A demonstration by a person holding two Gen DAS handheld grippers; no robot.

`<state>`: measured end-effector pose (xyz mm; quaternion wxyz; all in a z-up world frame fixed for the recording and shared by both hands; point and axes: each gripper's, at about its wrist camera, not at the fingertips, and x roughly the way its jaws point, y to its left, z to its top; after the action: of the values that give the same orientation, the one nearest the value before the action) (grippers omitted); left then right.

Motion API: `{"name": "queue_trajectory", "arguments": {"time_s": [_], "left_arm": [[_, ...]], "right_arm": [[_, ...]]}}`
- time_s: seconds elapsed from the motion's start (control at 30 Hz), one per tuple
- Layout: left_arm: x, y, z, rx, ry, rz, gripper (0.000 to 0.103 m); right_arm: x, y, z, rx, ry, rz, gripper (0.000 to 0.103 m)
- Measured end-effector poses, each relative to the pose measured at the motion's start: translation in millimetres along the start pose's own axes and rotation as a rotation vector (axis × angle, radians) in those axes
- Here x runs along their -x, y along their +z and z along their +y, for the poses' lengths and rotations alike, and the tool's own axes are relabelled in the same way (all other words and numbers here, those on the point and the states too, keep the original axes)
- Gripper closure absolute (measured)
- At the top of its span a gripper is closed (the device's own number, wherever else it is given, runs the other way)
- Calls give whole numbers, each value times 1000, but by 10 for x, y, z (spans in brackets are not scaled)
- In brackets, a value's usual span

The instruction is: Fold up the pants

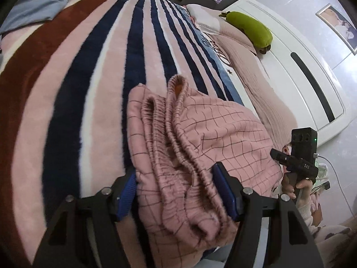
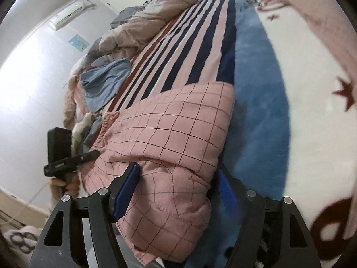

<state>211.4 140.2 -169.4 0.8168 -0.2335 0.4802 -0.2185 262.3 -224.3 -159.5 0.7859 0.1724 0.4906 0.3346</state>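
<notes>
Folding looks well advanced: the pink pants of soft fabric with a thin dark grid pattern [image 1: 200, 147] lie on the bed as a compact, layered bundle, resting across the striped plush blanket in pink, navy, white and rust [image 1: 89, 78].

- Left wrist view: the ribbed elastic waistband is doubled over itself in several stacked folds, bunched rather than flat. The left gripper [image 1: 176, 192] straddles this waistband end. Its blue-padded fingers [image 1: 223, 189] stand apart on either side of the cloth; the pads do not look pressed in, so I read it as open around the fabric, not clamping.
- Right wrist view: the opposite end shows a smooth top panel with a fairly square far edge and a lower layer bulging out beneath. The right gripper [image 2: 178, 192] has its fingers [image 2: 127, 192] spread wide either side of that rounded edge, also not visibly pinching.
- Each view catches the other black handheld unit, held in a hand, at the far side of the bundle.

Judgement: main folds done; the bundle appears freshly set down or about to be adjusted. Left to do: flatten the rumpled waistband stack, tuck in the bulging lower layer, square the edges.

Nearby: light blue garment [image 2: 104, 82] and a rumpled beige duvet [image 2: 142, 22], well apart from the pants.
</notes>
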Motion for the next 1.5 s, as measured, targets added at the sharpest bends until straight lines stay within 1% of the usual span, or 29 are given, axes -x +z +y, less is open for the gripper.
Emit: {"name": "queue_trajectory", "arguments": {"time_s": [0.07,0.1,0.13,0.2,0.23,0.3,0.4,0.5,0.63,0.73,0.83,1.03,1.2,1.33,1.5], "left_arm": [[-26,16,13,18,-5,-3,51],[-29,18,23,23,-9,-6,57],[-31,29,32,25,-11,-6,59],[-34,33,31,27,-12,-6,69],[-23,31,34,23,-9,-7,71],[32,25,-34,-2,12,-24,77],[128,68,-137,-42,37,-59,79],[234,128,-213,-71,40,-86,80],[481,204,-283,-121,67,-142,80],[791,267,-260,-140,79,-196,81],[1114,329,-202,-158,106,-239,81],[1775,426,50,-157,164,-313,81],[2286,401,307,-161,227,-362,81],[2683,360,558,-153,271,-391,81],[3177,269,941,-115,331,-436,81]], "right_arm": [[-72,0,-7,-4,24,17,41],[-97,-3,-4,-6,34,23,44],[-133,-2,3,-7,45,31,47],[-156,-3,22,5,40,35,63],[-157,-1,48,20,27,30,67],[-134,5,105,42,7,14,80],[-76,36,209,68,-23,-12,85],[0,92,388,108,-67,-38,86],[66,210,627,137,-78,-57,87],[35,314,913,180,-85,-70,87],[-32,396,1193,211,-72,-86,87],[-325,577,1865,282,-25,-101,87],[-611,692,2392,332,1,-99,87],[-901,745,2822,368,27,-83,87],[-1335,750,3339,424,64,-50,87]]}}
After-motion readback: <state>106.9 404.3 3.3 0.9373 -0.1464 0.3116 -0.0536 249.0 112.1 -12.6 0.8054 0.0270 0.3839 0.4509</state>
